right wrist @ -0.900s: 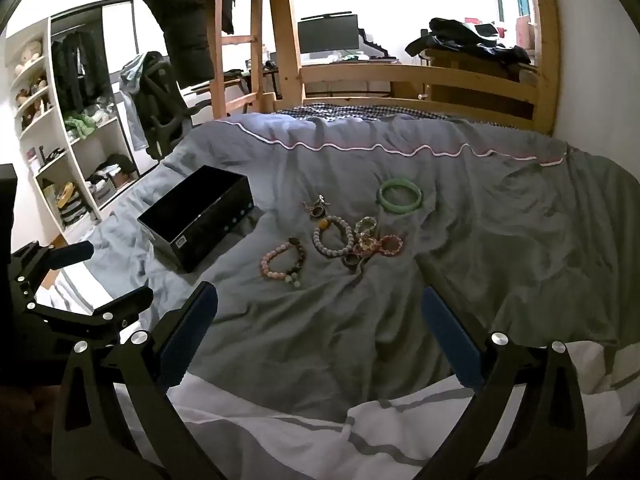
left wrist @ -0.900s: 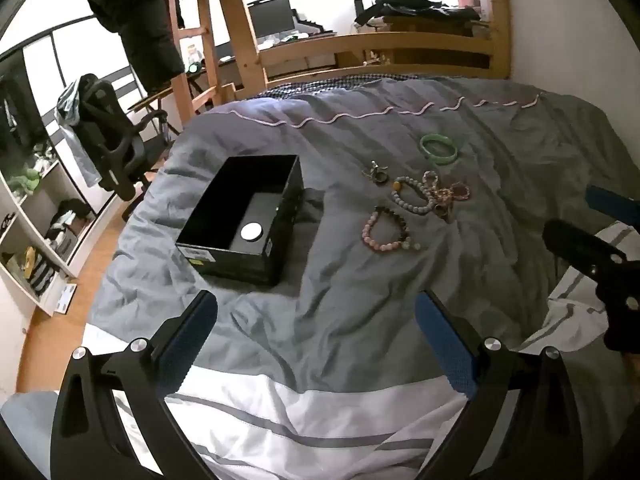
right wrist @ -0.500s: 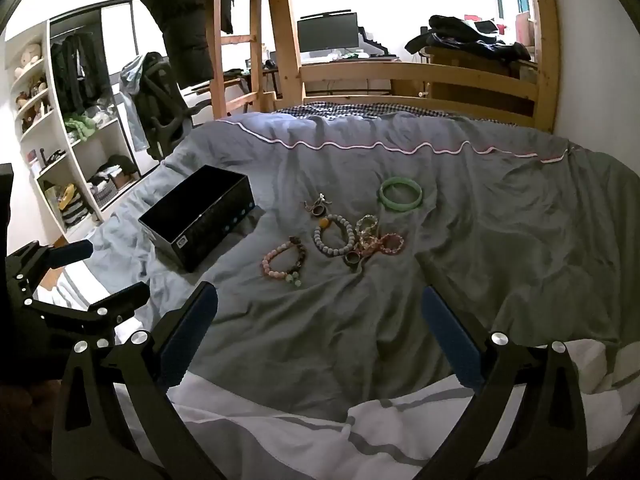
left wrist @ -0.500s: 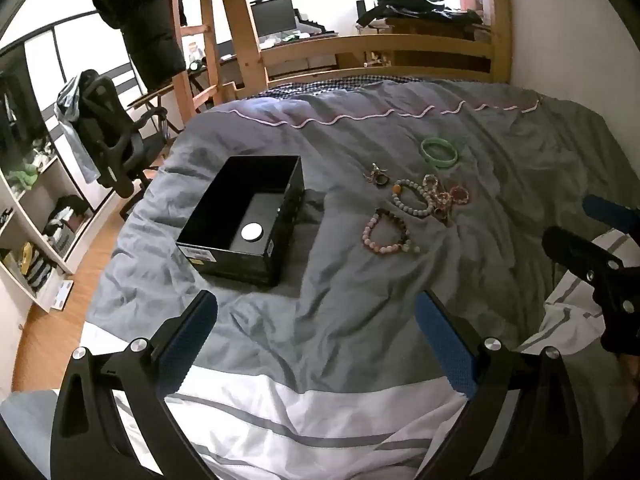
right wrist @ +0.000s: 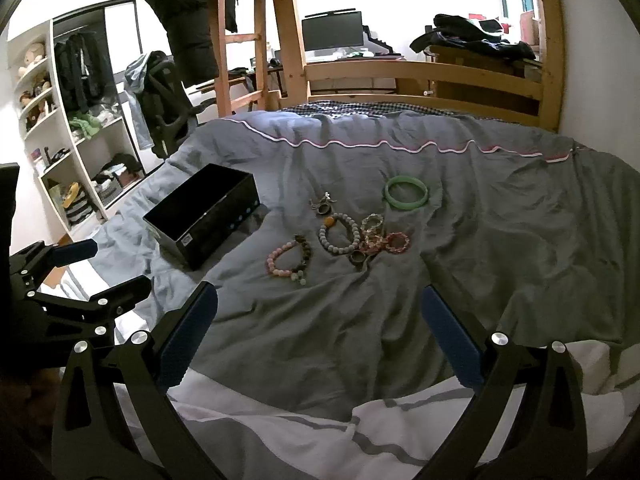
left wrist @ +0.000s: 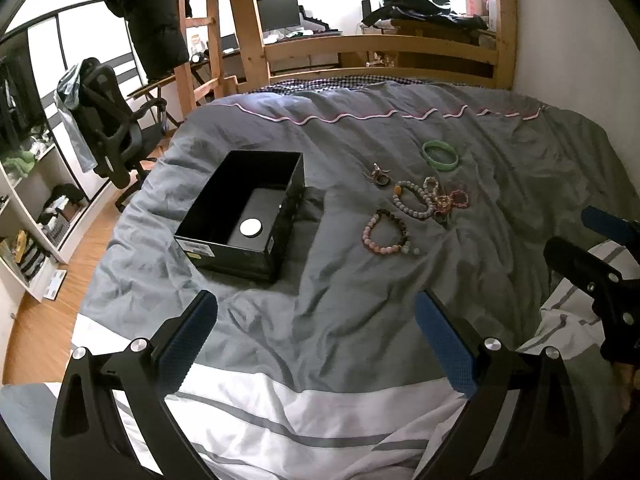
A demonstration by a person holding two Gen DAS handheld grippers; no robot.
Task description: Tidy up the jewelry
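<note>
A black open box (left wrist: 244, 216) (right wrist: 204, 216) sits on the grey duvet, with a white round disc (left wrist: 251, 227) inside. To its right lies the jewelry: a green bangle (left wrist: 440, 155) (right wrist: 406, 193), a pink and dark bead bracelet (left wrist: 386, 232) (right wrist: 288, 258), a grey bead bracelet (left wrist: 412, 200) (right wrist: 340, 234), small rings and pink bracelets (right wrist: 380, 240). My left gripper (left wrist: 316, 332) is open and empty, well short of the box. My right gripper (right wrist: 320, 324) is open and empty, short of the bracelets. Each gripper shows at the edge of the other's view.
A white striped sheet (left wrist: 304, 412) covers the near end of the bed. A wooden bed frame and ladder (left wrist: 240, 40) stand at the far end. An office chair (left wrist: 108, 128) and white shelves (right wrist: 60, 140) stand left of the bed.
Both grippers have shifted only slightly; the views are almost the same. The jewelry and box have not moved.
</note>
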